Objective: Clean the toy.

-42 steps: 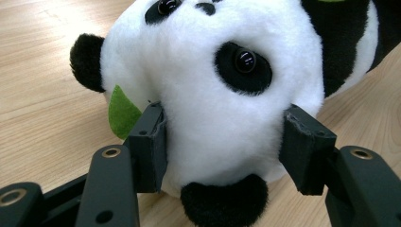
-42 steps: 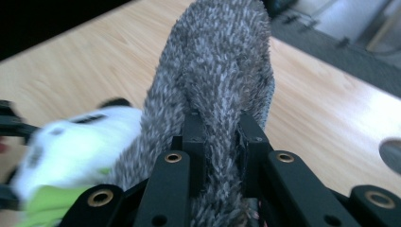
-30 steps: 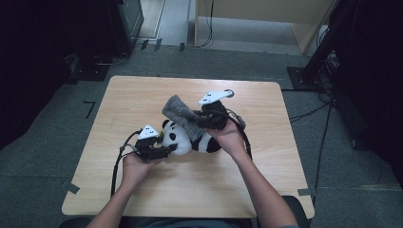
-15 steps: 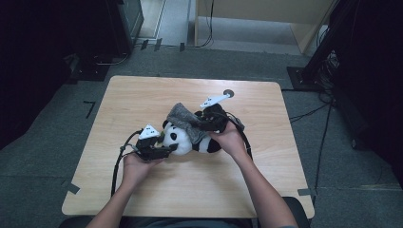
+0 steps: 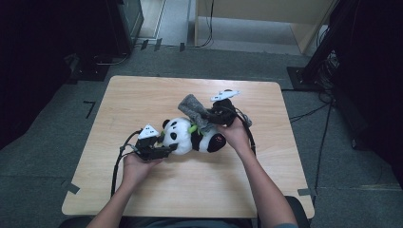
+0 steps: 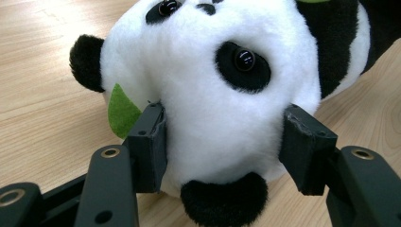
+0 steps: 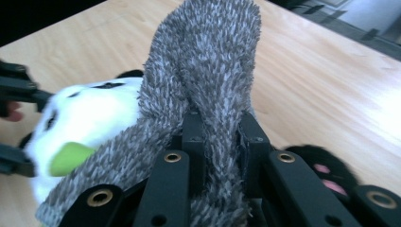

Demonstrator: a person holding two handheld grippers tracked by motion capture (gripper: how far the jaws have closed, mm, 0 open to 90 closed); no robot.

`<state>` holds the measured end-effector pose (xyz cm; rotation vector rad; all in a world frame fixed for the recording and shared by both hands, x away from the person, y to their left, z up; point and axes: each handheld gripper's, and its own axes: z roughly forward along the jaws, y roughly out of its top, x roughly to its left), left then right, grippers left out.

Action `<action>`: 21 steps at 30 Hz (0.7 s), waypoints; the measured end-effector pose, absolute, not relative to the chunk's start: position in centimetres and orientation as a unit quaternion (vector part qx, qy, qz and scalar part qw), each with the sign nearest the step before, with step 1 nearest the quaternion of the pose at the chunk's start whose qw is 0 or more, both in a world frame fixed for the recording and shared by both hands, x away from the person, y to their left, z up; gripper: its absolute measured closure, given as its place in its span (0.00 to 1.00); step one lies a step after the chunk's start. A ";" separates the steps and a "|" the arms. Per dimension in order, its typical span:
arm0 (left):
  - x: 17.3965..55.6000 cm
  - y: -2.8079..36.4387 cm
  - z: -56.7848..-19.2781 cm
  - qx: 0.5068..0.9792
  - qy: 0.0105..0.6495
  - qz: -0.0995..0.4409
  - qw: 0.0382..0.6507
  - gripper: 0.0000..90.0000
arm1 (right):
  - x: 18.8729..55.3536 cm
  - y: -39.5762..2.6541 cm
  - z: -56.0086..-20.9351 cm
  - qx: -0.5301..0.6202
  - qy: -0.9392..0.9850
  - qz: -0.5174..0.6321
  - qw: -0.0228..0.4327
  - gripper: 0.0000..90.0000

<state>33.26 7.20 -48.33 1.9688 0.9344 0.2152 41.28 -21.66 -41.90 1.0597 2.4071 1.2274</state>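
Left gripper view shows the left gripper [image 6: 222,137] pinching the panda [image 6: 213,90]; the right gripper [image 7: 220,137], clamping the grey cloth [image 7: 208,61], should drape it gently over the body.

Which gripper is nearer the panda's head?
Left. The left gripper clamps the panda's head; the right gripper holds a grey cloth over its body.

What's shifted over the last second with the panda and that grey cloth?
The right gripper, shut on the grey fuzzy cloth, has come down and in toward the panda plush, so the cloth now droops over its body. The left gripper stayed clamped on the panda's head; the panda hasn't moved on the table.
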 end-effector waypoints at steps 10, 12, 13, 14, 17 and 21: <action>33.2 7.3 -48.4 0.800 0.378 0.088 0.458 0.45 | 41.9 -22.8 -41.4 0.382 0.819 0.405 0.139 0.87; 33.2 7.3 -48.4 0.800 0.378 0.088 0.457 0.45 | 41.6 -22.8 -41.0 0.382 0.816 0.410 0.140 0.87; 33.2 7.3 -48.4 0.800 0.378 0.088 0.457 0.45 | 41.5 -22.8 -40.8 0.381 0.815 0.414 0.141 0.87; 33.2 7.3 -48.4 0.800 0.378 0.088 0.457 0.45 | 41.5 -22.8 -40.8 0.381 0.815 0.414 0.141 0.87; 33.3 7.3 -48.4 0.799 0.380 0.088 0.457 0.44 | 41.0 -23.1 -40.0 0.377 0.806 0.435 0.134 0.87; 33.4 7.4 -48.3 0.798 0.382 0.084 0.459 0.44 | 40.0 -23.8 -38.6 0.367 0.792 0.470 0.130 0.87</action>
